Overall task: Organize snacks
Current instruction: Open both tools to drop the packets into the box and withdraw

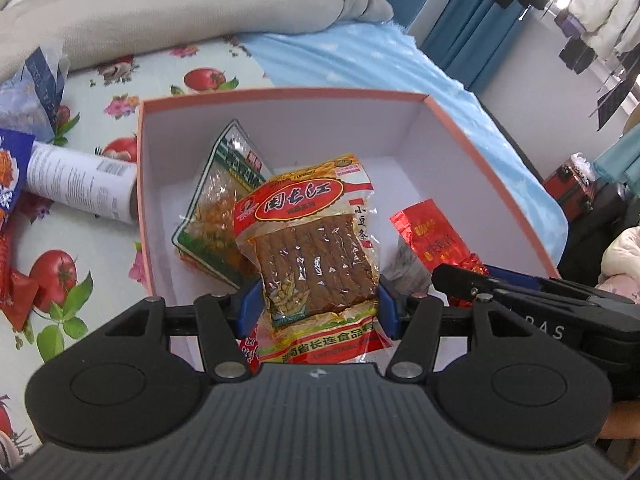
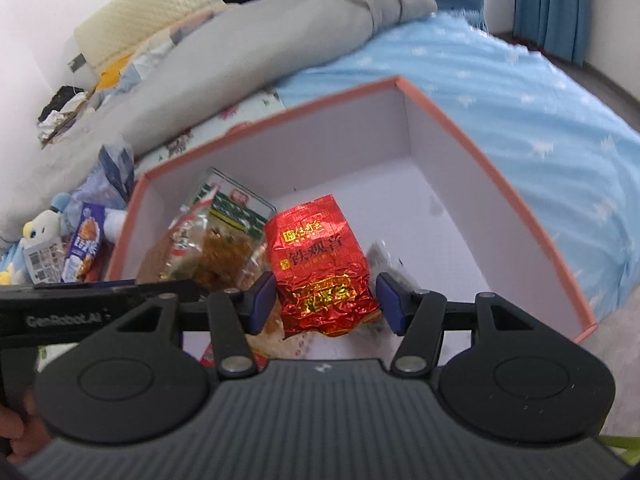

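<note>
Left gripper (image 1: 319, 307) clamped by both blue pads on the lower part of a clear packet of brown bean-curd sticks (image 1: 310, 240) with a red oval label, held above the open side of a pink-rimmed, white-lined box (image 1: 280, 94); right gripper (image 2: 326, 300) pinching a crinkled red foil tea packet (image 2: 320, 258) with gold characters, left pad pressed to its edge, right pad close against the other side, contact there hard to make out; both packets hanging over the near half of the box interior. Inside the box, leaning toward its left wall, a green-edged clear packet of orange-brown snack (image 1: 218, 208); under the red foil, a greyish wrapper, too blurred to name. Box set on a bed, on a sheet printed with tomatoes and flowers (image 1: 60, 276); just outside the left wall, a white printed canister (image 1: 80, 180) lying on its side, touching or nearly touching the box; farther left, a blue-and-white snack bag (image 1: 10, 168) and red wrappers at the picture edge. Beyond the box, a light-blue starred cover (image 2: 520, 92) and a rumpled grey quilt (image 1: 180, 12); blue curtains (image 1: 468, 32) and hanging clothes at far right.
</note>
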